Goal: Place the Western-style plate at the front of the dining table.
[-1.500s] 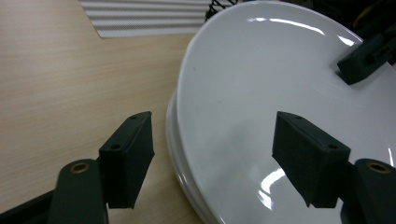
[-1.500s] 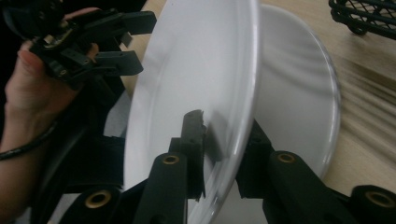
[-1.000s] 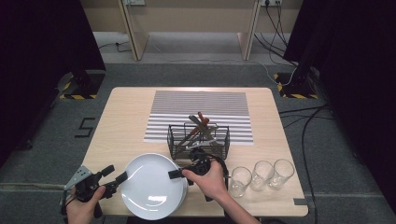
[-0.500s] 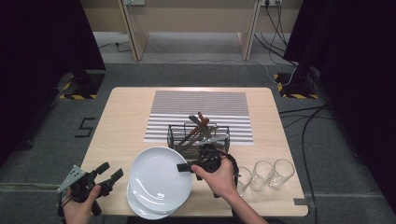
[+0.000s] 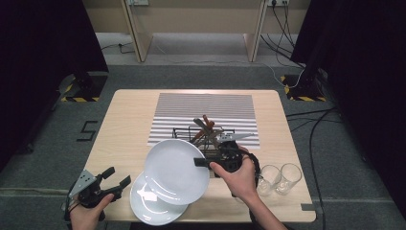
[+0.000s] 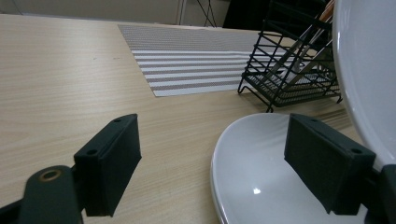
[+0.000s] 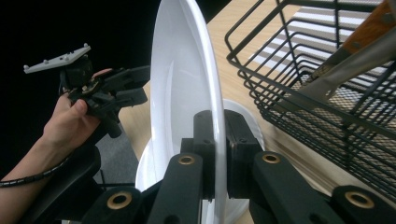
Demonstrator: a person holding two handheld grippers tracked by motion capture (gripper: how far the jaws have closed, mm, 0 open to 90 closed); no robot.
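We've got the top plate (image 5: 176,171) pinched by its rim in the right fingers (image 7: 219,140), lifted off the stack plate (image 5: 149,207) on the table, left fingers (image 6: 224,163) just opened wide w/ nothing between; next: tip it into the rack (image 5: 189,132) beyond.

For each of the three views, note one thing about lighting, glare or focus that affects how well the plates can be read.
High view: evenly lit table, dark surroundings, small glare spot on the lower plate. Left gripper view: near jaws soft, tiny highlight on that plate. Right gripper view: the lifted plate in the right gripper shows bright rim sheen; left background nearly black.
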